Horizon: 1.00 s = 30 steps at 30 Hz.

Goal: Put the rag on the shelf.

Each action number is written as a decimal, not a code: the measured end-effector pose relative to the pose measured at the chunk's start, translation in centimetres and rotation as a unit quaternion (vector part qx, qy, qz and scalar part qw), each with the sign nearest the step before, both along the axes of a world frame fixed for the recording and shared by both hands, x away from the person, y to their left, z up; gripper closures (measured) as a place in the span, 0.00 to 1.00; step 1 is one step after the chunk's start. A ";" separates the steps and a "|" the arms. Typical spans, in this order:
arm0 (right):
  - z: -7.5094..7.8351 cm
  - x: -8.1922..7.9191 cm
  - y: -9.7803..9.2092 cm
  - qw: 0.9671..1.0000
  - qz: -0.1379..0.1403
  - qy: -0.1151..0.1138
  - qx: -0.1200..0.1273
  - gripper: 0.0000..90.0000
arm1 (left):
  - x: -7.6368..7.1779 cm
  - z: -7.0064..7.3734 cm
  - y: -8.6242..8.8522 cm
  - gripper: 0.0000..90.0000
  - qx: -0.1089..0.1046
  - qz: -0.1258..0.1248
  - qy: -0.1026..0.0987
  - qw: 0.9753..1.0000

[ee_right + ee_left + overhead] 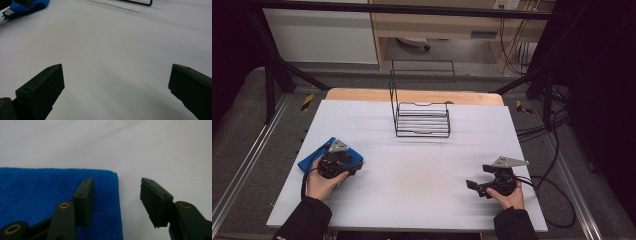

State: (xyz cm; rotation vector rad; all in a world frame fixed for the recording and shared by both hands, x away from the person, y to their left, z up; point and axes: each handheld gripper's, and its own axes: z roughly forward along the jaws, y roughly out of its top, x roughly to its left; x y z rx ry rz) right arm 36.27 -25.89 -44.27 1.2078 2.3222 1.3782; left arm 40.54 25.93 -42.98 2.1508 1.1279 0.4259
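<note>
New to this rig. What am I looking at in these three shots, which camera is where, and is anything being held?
There is no robot arm here: a person at a table holds a handheld two-finger gripper in each hand. The high view looks down from above the person's side, with the left gripper at the left and the right gripper at the right. The other two pictures come from cameras riding on each gripper, looking along its black fingers.

On the white table lie a folded blue cloth at the left and a black wire rack at the far middle.

Nothing is held. The left gripper view shows open fingers straddling the cloth's edge, one over the cloth, the other over bare table. The right gripper's fingers are wide open over bare table.
</note>
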 end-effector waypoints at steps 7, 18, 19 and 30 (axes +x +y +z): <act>0.0 0.0 0.1 1.000 0.000 0.002 -0.001 0.01 | 0.4 -0.7 0.0 0.65 0.030 0.005 -0.006 1.000; 0.0 0.1 0.0 1.000 -0.002 0.001 -0.001 0.01 | 0.6 -1.2 -0.2 0.77 0.051 0.007 -0.015 0.999; 0.0 0.1 0.0 1.000 -0.001 -0.001 -0.002 0.01 | 0.7 -1.3 -0.2 0.78 0.052 0.007 -0.016 0.999; 0.0 0.1 0.0 1.000 -0.003 -0.001 0.002 0.01 | 0.8 -1.2 0.3 0.92 0.041 0.013 -0.018 0.999</act>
